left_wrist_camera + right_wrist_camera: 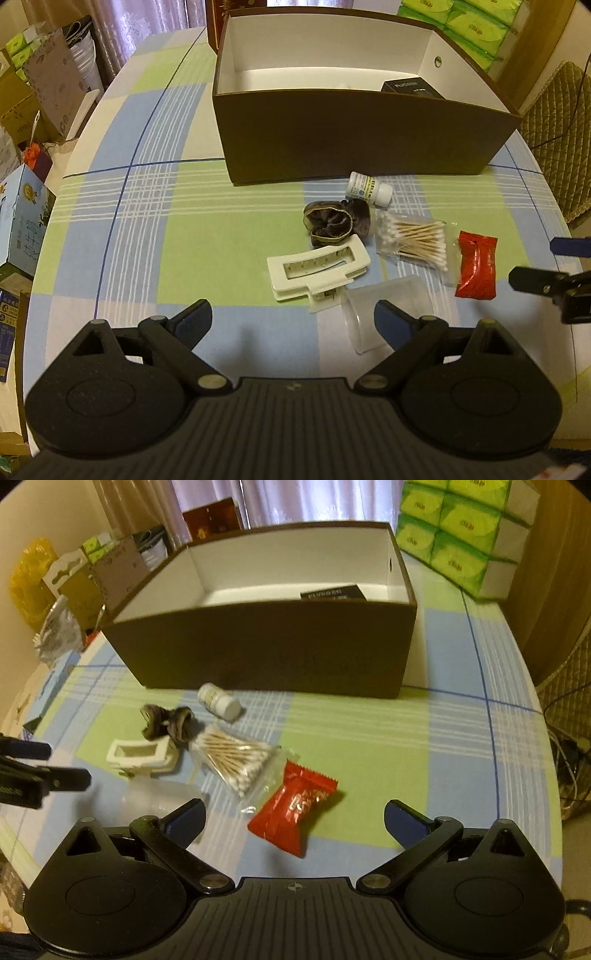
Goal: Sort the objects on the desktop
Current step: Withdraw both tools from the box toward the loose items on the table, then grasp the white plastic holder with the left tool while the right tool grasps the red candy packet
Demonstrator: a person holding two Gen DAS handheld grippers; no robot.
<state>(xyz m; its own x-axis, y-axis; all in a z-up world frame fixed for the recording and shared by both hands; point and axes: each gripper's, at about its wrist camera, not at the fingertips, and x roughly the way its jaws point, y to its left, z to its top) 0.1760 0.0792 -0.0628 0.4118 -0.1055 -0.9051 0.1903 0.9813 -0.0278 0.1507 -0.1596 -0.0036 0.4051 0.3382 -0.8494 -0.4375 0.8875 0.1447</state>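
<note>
1. The loose things lie bunched on the checked desk [155, 229], right of centre in the left wrist view: a cream hair clip [317, 271], a dark scrunchie [334, 221] just above it, a small white bottle [369, 188] on its side, a bag of cotton swabs [415, 242], a red snack packet [476, 267] and a clear plastic cup [384, 312] tipped over.
2. The brown box [354, 144] stands open behind them at upper centre, white inside, with a black carton [412, 88] in its far right corner.
3. The left gripper [291, 325] has its fingers spread wide and holds nothing; the right fingertip overlaps the cup in the picture.
4. In the right wrist view, the right gripper [293, 819] also has its fingers spread and empty, with the red packet between them, low in the frame.
5. Green tissue packs [458, 531] are stacked at upper right of the right wrist view; cartons crowd the left edge.
</note>
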